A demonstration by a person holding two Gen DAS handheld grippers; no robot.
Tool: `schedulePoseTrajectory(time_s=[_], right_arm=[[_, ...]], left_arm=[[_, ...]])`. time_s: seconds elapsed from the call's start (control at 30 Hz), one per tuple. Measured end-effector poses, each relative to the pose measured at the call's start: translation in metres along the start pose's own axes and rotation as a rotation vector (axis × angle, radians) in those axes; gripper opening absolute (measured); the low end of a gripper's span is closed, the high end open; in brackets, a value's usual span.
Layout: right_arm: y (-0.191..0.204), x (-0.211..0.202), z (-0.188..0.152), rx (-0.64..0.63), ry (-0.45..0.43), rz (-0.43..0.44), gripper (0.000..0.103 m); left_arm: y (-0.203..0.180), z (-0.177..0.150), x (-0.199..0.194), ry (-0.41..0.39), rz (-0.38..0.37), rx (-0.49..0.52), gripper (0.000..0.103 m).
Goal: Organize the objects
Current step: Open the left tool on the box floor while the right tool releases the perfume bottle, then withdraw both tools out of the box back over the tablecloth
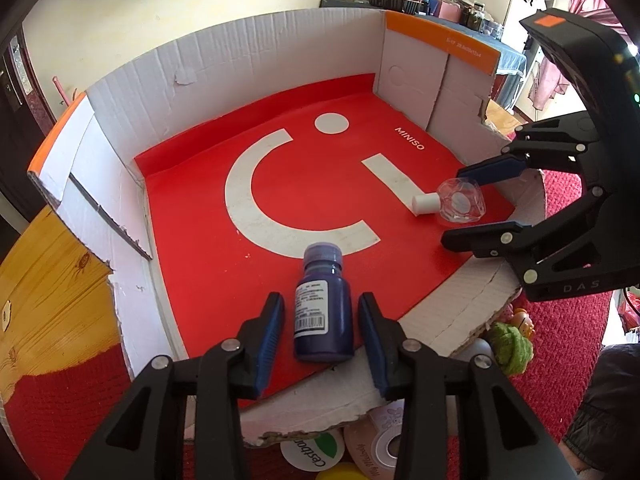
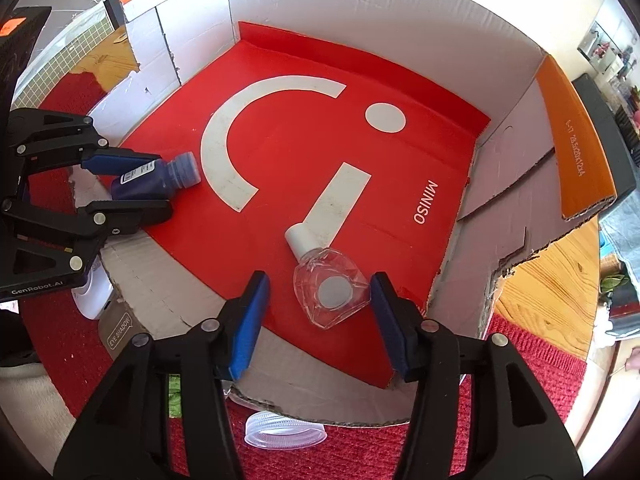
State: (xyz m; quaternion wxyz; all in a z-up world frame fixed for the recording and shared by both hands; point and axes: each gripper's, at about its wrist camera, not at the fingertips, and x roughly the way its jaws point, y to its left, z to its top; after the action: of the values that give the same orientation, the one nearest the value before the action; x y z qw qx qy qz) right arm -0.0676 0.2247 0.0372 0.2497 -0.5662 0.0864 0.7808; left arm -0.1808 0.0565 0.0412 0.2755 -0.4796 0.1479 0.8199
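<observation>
A dark blue bottle (image 1: 324, 308) with a white label lies on its side on the red floor of a white cardboard box (image 1: 240, 60). My left gripper (image 1: 321, 298) is open and straddles it, with a thin gap at each pad. In the right wrist view the same bottle (image 2: 140, 184) lies between the left gripper's (image 2: 162, 184) fingers. A clear glass bottle (image 2: 330, 292) with a white cap lies near the box's front edge. My right gripper (image 2: 320, 278) is open around it, the left pad well off it. From the left wrist, the clear bottle (image 1: 460, 202) sits between the right gripper's (image 1: 452, 206) fingers.
The box (image 2: 360, 12) has tall white walls with orange rims and a torn low front edge. It rests on a red knitted cloth (image 1: 560, 320) over a wooden table (image 1: 48, 280). A green plush (image 1: 512, 344), a clear lid (image 2: 284, 434) and an eye-shadow box (image 2: 120, 334) lie by the front edge.
</observation>
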Motion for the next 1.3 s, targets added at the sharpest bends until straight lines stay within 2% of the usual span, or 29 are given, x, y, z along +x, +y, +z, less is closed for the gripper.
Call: schedulePoseTrajectory(time_s=[0.23,0.67,0.7,0.8,0.93,1.03,1.07,1.1,1.13,1.23,1.3], right_arm=[[-0.005,-0.003,-0.004,0.015,0.0,-0.005,0.057],[-0.01,-0.006,-0.009,0.039,0.0,-0.004,0.058],[-0.011,-0.007,-0.01,0.041,-0.001,-0.001,0.058],[-0.013,-0.012,-0.014,0.051,-0.01,0.006,0.062],[-0.016,-0.025,-0.019,0.073,-0.05,0.01,0.068],[-0.013,-0.029,-0.029,0.088,-0.084,0.006,0.069],[-0.006,-0.033,-0.043,0.094,-0.099,0.002,0.069],[-0.003,-0.035,-0.021,0.099,-0.115,-0.003,0.069],[-0.001,-0.04,-0.014,0.106,-0.132,-0.005,0.07],[-0.002,-0.067,-0.03,0.128,-0.196,-0.014,0.076],[0.007,-0.08,-0.025,0.135,-0.245,-0.033,0.077]], left_arm=[[0.003,0.0,0.0,-0.002,0.003,-0.011,0.046],[0.005,0.001,0.0,-0.006,0.001,-0.015,0.047],[0.004,0.001,-0.001,-0.007,-0.001,-0.017,0.048],[0.003,0.001,-0.006,-0.023,-0.006,-0.025,0.06],[0.001,0.0,-0.016,-0.054,-0.005,-0.037,0.061],[0.001,-0.003,-0.029,-0.094,-0.012,-0.07,0.064],[0.001,-0.004,-0.034,-0.113,-0.008,-0.082,0.066],[0.001,-0.006,-0.04,-0.134,-0.002,-0.092,0.069],[0.001,-0.007,-0.046,-0.152,0.003,-0.102,0.07],[0.0,-0.014,-0.062,-0.201,0.024,-0.132,0.07],[-0.002,-0.02,-0.074,-0.239,0.047,-0.147,0.071]])
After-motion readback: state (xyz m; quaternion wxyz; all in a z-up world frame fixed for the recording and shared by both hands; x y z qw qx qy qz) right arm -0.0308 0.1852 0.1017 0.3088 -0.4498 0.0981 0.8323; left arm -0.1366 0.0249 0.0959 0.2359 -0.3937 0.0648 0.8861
